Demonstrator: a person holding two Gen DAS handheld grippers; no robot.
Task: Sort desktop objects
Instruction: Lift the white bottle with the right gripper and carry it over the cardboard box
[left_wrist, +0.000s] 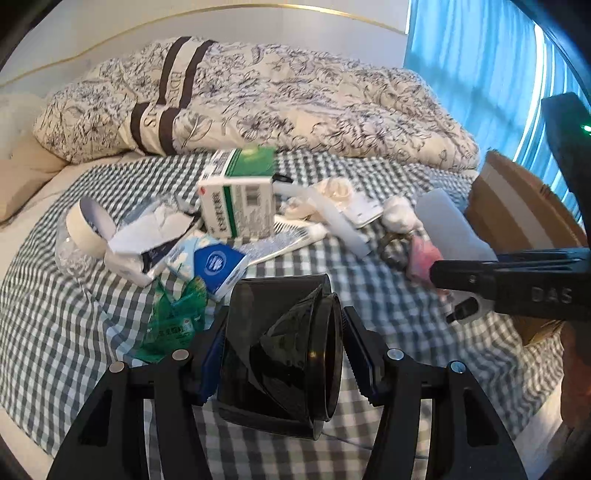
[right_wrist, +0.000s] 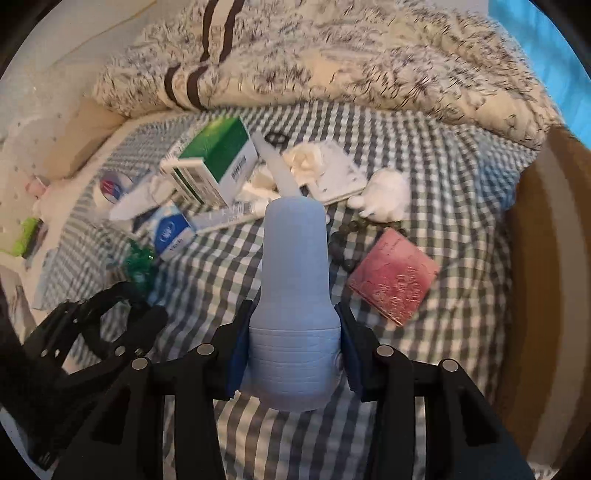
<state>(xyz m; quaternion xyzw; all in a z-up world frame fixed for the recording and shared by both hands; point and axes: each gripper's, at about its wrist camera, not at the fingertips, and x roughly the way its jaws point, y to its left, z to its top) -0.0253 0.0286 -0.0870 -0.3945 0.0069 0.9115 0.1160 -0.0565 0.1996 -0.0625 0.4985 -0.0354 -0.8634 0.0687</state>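
Checked bedspread (left_wrist: 74, 332) | left tool (left_wrist: 284, 354) grips black cup (left_wrist: 280, 350) | right tool (right_wrist: 291, 350) grips blue bottle (right_wrist: 295, 295)

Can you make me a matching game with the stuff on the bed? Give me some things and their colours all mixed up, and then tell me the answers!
Things:
1. Cup in the left gripper
2. Bottle in the right gripper
3. Square packet lying on the checked sheet
4. Top of the box in the pile

Colours:
A. green
B. pale blue
C. black
D. pink

Answers: 1-C, 2-B, 3-D, 4-A
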